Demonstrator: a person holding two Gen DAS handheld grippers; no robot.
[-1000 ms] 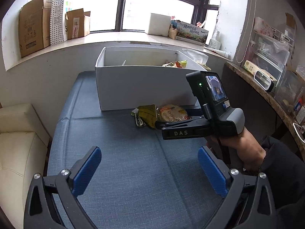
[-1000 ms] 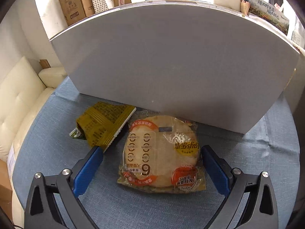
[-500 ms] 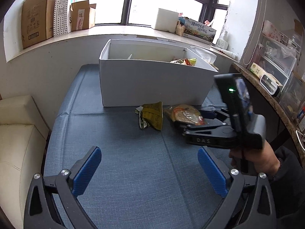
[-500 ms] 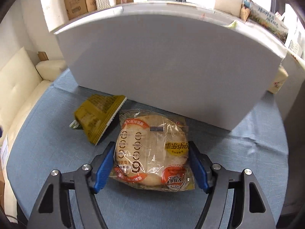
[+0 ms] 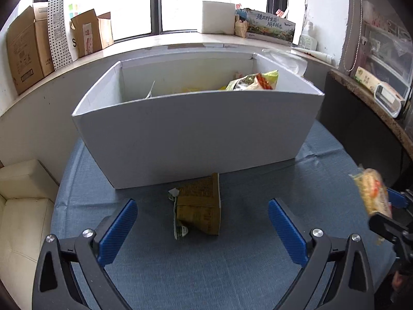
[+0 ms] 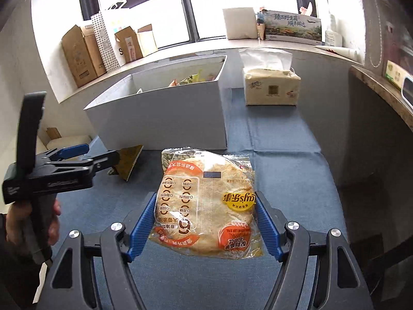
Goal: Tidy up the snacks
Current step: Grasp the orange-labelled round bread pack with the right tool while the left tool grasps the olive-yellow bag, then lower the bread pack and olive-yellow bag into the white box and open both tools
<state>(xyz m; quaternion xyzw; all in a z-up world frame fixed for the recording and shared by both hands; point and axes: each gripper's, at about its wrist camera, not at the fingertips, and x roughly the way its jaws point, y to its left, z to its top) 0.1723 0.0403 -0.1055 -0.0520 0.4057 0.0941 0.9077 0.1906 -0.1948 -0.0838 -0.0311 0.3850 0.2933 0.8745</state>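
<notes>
My right gripper [image 6: 205, 201] is shut on a round flatbread in a clear wrapper with orange print [image 6: 206, 204], held above the blue tablecloth; the packet also shows at the right edge of the left wrist view [image 5: 371, 193]. An olive-yellow snack packet [image 5: 198, 206] lies on the cloth just in front of the white box [image 5: 196, 139]. My left gripper [image 5: 201, 208] hangs open over it, one finger on each side, not touching. From the right wrist view the left gripper [image 6: 100, 155] sits left of the olive-yellow packet [image 6: 129, 162]. Several snack bags [image 5: 253, 81] lie inside the box.
A tissue pack [image 6: 271, 87] stands right of the box [image 6: 160, 121]. Cardboard boxes [image 5: 23, 51] line the windowsill behind. A cream sofa [image 5: 23, 206] borders the table's left side, a stone counter [image 5: 374, 103] its right. A hand [image 6: 15, 222] grips the left tool.
The right gripper shut on the flatbread packet, lifted it off the cloth and drew back to the right. The left gripper moved forward until its open fingers flank the olive-yellow packet.
</notes>
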